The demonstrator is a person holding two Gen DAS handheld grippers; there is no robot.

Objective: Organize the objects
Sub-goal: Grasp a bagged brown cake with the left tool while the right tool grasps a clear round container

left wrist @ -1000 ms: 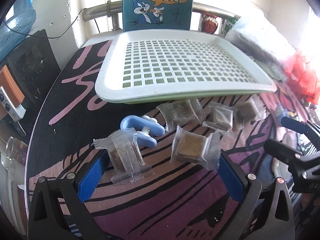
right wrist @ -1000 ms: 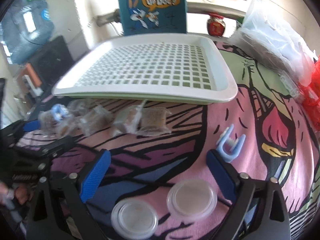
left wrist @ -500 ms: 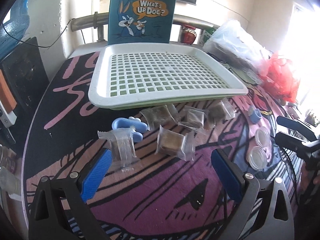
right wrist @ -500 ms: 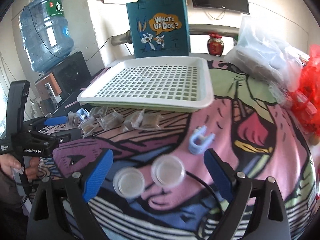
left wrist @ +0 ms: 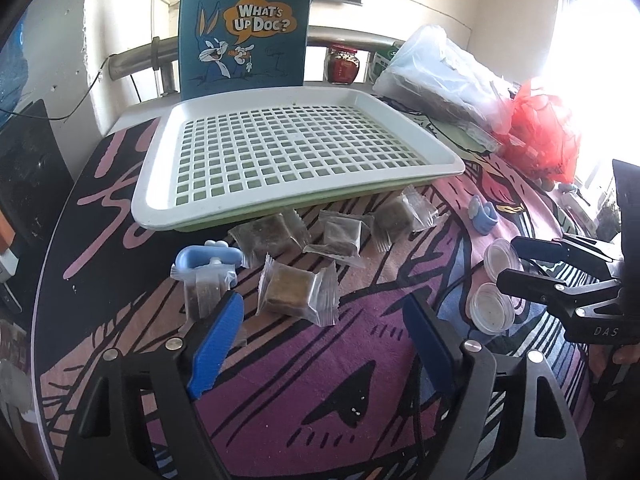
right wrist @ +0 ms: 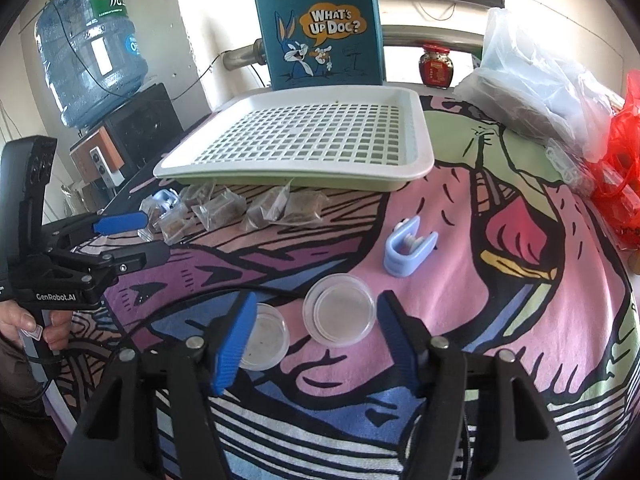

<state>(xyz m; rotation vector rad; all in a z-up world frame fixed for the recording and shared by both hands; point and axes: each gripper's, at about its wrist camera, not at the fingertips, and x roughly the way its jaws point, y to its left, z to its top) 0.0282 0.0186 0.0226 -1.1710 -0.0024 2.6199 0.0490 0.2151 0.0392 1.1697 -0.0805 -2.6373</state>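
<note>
A white perforated tray lies at the back of the table. Several clear-wrapped brown cakes lie in front of it, the nearest cake just ahead of my left gripper, which is open and empty. Others show in the right wrist view. Two round clear lidded dishes lie between the fingers of my right gripper, open and empty. One blue clip lies beyond them, another blue clip left of the cakes.
A teal cartoon tote bag stands behind the tray. Plastic bags and a red bag lie at the right. A red-lidded jar is at the back. A water bottle stands left of the table.
Both grippers pulled back and up from the table over the last second, widening the view. Nothing was picked up; the cakes, dishes and clips stay where they were.
</note>
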